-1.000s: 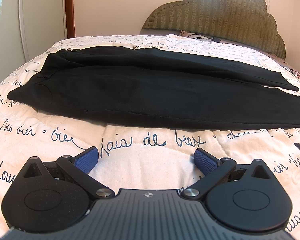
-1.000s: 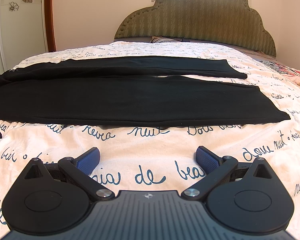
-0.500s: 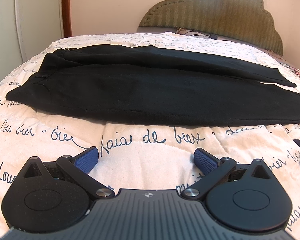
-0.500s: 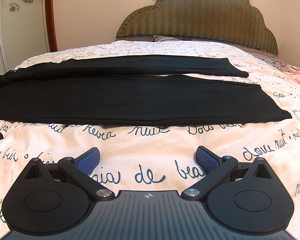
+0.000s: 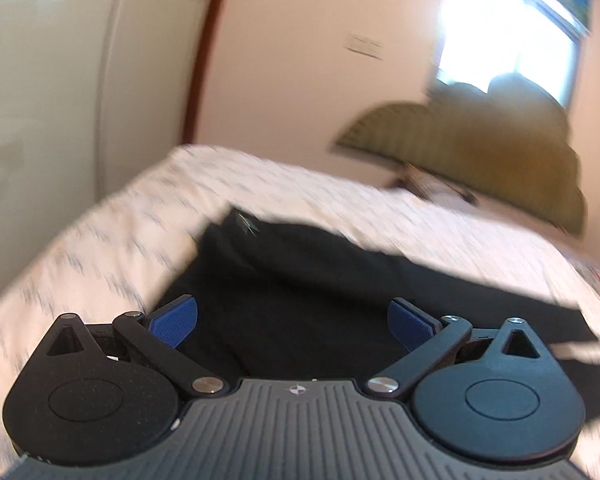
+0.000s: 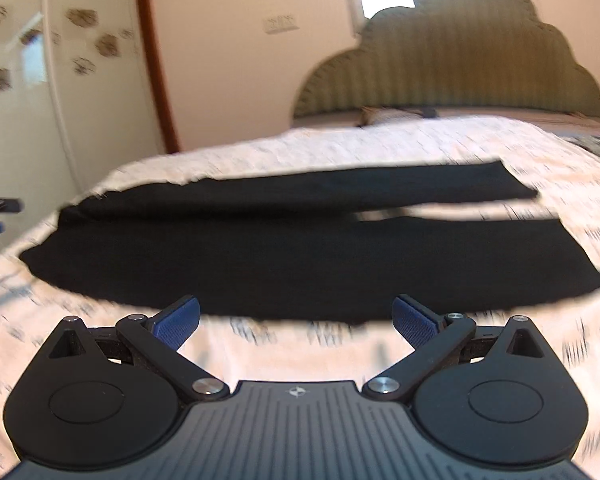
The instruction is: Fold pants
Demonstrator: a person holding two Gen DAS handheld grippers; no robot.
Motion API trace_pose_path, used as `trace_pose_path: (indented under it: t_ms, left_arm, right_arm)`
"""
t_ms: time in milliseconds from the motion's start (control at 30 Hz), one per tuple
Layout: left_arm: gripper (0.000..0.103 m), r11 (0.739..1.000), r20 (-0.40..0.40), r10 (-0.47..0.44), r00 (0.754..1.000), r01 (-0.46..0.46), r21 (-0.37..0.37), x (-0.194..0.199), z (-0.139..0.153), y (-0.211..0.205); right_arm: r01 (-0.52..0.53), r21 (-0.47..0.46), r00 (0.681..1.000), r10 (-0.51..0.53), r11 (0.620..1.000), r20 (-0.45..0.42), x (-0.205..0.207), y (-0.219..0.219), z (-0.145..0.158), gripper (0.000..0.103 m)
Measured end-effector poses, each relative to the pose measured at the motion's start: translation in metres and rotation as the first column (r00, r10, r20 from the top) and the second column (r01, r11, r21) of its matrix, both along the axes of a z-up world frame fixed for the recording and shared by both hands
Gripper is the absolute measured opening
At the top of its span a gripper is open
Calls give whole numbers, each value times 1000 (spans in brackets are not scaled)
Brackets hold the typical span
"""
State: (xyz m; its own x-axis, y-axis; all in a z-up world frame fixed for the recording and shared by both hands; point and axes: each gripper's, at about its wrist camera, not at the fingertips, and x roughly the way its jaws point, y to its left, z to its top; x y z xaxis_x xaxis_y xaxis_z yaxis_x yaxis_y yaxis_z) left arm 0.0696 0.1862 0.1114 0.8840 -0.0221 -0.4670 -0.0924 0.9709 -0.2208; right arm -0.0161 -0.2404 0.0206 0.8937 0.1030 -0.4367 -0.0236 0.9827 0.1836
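Observation:
Black pants lie flat across the bed, waist to the left, the two legs reaching right. In the left wrist view the pants fill the space between the fingers, with the waist corner just ahead. My left gripper is open and empty over the waist end. My right gripper is open and empty, just short of the near edge of the nearer leg. Both views are blurred by motion.
The bed has a white quilt with dark script. A green padded headboard stands at the back right. A white wardrobe door and a brown door frame lie to the left.
Both grippers have moved forward toward the pants. The left one swung left and now sits over the waist end. The right one has come up to the near leg's edge. Both stay open.

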Motion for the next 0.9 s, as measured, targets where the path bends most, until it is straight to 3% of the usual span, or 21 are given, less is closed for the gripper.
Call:
trace_pose_path:
  t_ms: [133,233,300,433,700,833,867,900]
  left_arm:
    - [103,992,-70,-2,998,-6,-125,83,0,47]
    - [103,989,-160,30,987,-52,-138,147,-22,75]
    - [102,983,-241,61,969,-100,-156,186,-42,96]
    - [102,949,-381,28,924,-145,-281,242,-81,119]
    - [98,942,-368,-74,927,-55,-330,291,-87,113]
    - [78,960,-379,-116,918,7,-278,303,-85,103]
    - [66,968,-382,-109,918,11,-249,304,-84,100]
    - [44,978,-384,-98,918,16,-209,305,-84,97]
  right_arm:
    - [-42,56,999,42,998,3,30,-9,5,103]
    - [-31,139,999,34,990,-20,53,-10,-9,103]
    - [-36,169,999,40,985,-16,60,-6,-18,103]
    - [-48,150,997,56,988,-47,63,5,-36,103]
    - [-58,84,994,65,995,-83,65,18,-42,103]
    - [-60,113,994,69,992,-82,64,13,-44,103]
    - [-59,124,995,69,991,-78,63,12,-46,103]
    - [-59,133,995,70,989,-75,62,11,-46,103]
